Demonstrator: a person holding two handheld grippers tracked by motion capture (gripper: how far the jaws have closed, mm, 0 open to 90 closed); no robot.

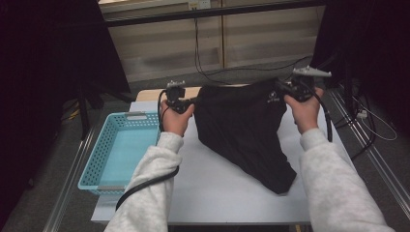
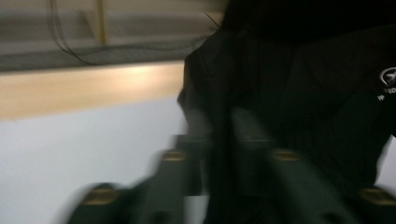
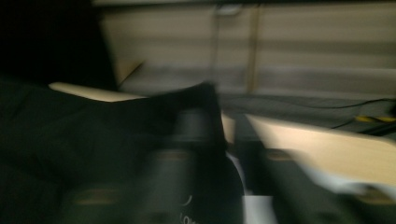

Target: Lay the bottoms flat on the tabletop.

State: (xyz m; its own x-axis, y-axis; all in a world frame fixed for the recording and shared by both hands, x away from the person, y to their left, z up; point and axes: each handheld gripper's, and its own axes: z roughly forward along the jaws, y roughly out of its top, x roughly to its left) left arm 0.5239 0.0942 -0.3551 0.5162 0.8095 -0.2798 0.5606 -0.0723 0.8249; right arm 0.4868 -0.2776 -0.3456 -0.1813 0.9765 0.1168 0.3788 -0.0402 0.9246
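holding the black shorts (image 1: 241,125) up, left claw (image 1: 192,101) and right claw (image 1: 283,88) seemingly pinch its top corners.

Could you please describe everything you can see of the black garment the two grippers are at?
The black garment looks like thin, soft fabric, with a small white logo near its far right corner. It is spread across the white table, creased, its near end narrowing to a point toward the right. Its far edge is lifted at both corners: the left gripper has fabric between its jaws at the left corner, the right gripper at the right one. The gripper views are too blurred to tell whether the pads press on it.
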